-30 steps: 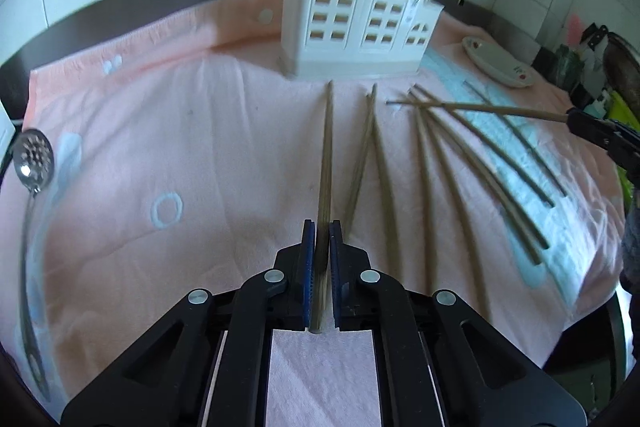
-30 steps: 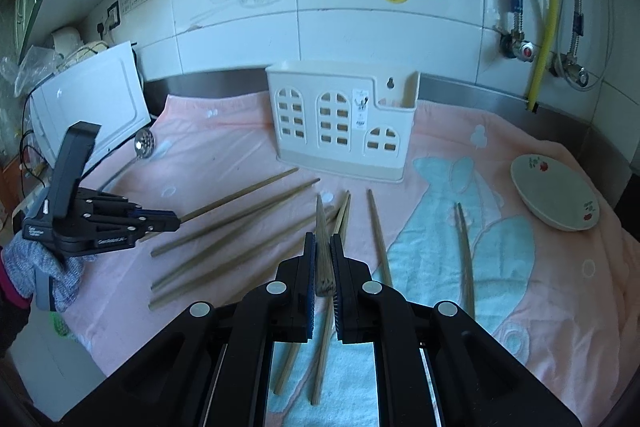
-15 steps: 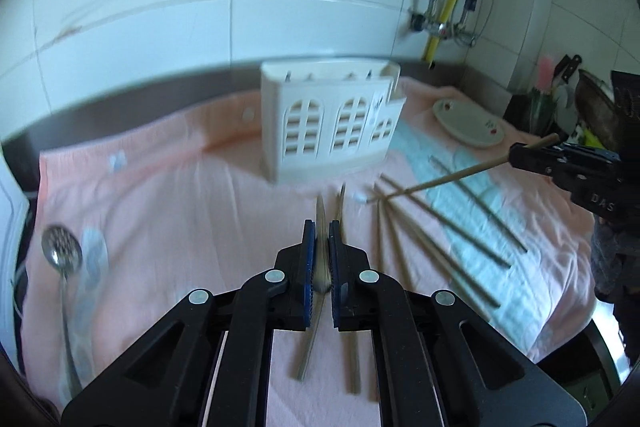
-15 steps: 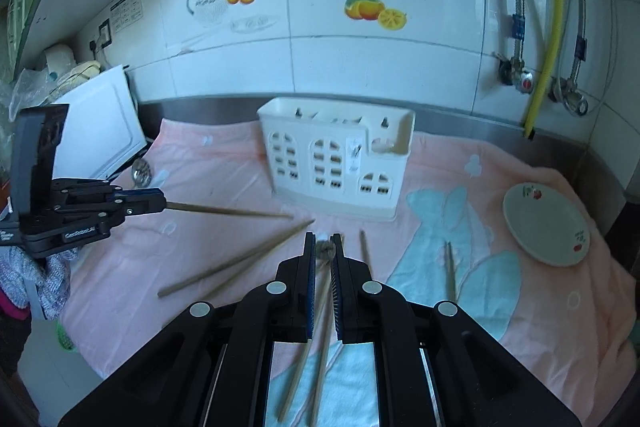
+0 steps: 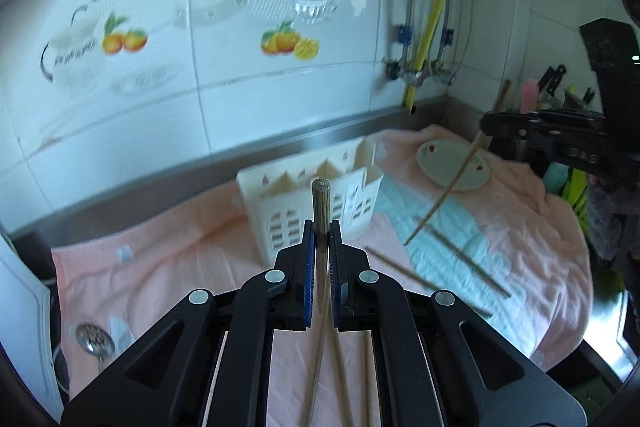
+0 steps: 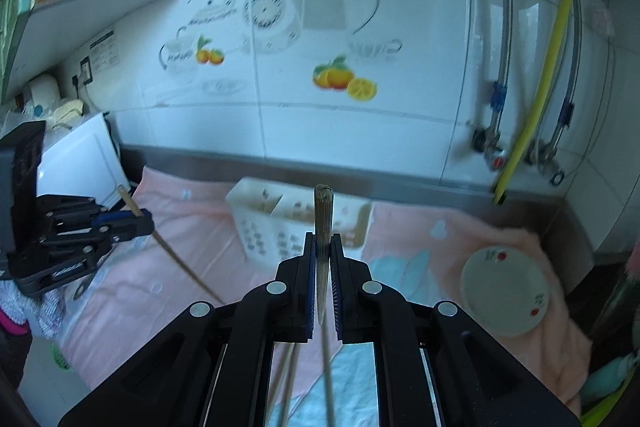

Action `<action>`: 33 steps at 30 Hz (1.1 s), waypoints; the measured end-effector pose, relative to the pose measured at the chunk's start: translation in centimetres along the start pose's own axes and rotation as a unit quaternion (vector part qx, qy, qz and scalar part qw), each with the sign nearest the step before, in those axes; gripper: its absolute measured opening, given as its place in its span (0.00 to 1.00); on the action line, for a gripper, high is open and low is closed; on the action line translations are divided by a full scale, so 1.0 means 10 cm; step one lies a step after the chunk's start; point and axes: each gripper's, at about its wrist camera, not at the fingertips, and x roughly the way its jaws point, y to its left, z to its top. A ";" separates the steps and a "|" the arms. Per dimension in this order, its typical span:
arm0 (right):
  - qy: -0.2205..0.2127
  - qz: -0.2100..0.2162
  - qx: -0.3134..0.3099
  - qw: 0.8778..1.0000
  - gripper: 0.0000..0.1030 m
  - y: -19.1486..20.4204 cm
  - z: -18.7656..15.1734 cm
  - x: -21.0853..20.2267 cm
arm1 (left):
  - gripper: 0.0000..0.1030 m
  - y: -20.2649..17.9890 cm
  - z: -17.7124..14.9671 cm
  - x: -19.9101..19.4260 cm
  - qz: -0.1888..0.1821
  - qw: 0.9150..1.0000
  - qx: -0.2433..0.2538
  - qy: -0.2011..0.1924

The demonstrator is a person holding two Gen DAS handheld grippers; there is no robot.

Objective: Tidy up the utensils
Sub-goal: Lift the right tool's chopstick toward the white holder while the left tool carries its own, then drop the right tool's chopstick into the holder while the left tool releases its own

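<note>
My left gripper (image 5: 320,227) is shut on a wooden chopstick (image 5: 320,203), held upright above the pink towel; its thick end points up in front of the white utensil holder (image 5: 312,199). My right gripper (image 6: 323,241) is shut on another chopstick (image 6: 323,211), also upright before the holder (image 6: 296,223). Each gripper shows in the other's view: the right gripper (image 5: 486,127) with its slanting chopstick (image 5: 448,189), the left gripper (image 6: 150,223) with its chopstick (image 6: 176,259). Loose chopsticks (image 5: 460,255) lie on the towel.
A small white plate (image 5: 452,163) sits at the towel's right side, also in the right wrist view (image 6: 506,287). A metal skimmer spoon (image 5: 94,339) lies at the left. Tiled wall, pipes and a yellow hose (image 6: 540,67) stand behind. A white appliance (image 6: 80,163) is at far left.
Both grippers have lifted their chopsticks off the towel and tilted them from flat to upright. Both views have swung up from the table toward the wall.
</note>
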 end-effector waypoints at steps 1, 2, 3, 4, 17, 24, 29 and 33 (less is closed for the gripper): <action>-0.002 -0.003 0.000 1.000 0.07 -0.02 0.06 0.00 | 0.05 -0.01 0.09 -0.03 -0.002 1.000 0.002 -0.006; -0.005 -0.007 0.000 1.000 0.07 -0.04 0.12 0.00 | 0.05 -0.02 0.14 -0.07 -0.002 1.000 0.004 -0.012; -0.009 -0.011 -0.002 1.000 0.07 -0.05 0.18 0.00 | 0.05 -0.03 0.21 -0.10 -0.001 1.000 0.007 -0.018; -0.012 -0.014 -0.004 1.000 0.07 -0.07 0.26 0.00 | 0.05 -0.04 0.30 -0.14 0.001 1.000 0.011 -0.026; -0.030 -0.038 -0.005 0.999 0.07 -0.17 0.78 0.17 | 0.05 0.13 1.16 -0.18 0.055 0.995 0.006 -0.083; -0.028 -0.034 0.000 0.999 0.07 -0.20 0.79 0.40 | 0.05 0.41 1.13 0.27 0.071 0.995 -0.030 -0.065; -0.012 -0.031 0.002 0.999 0.07 -0.21 0.72 0.60 | 0.05 0.52 1.00 0.48 0.064 0.996 -0.046 -0.042; 0.008 -0.029 0.004 1.000 0.07 -0.23 0.63 0.78 | 0.05 0.55 0.92 0.60 0.064 0.997 -0.046 -0.024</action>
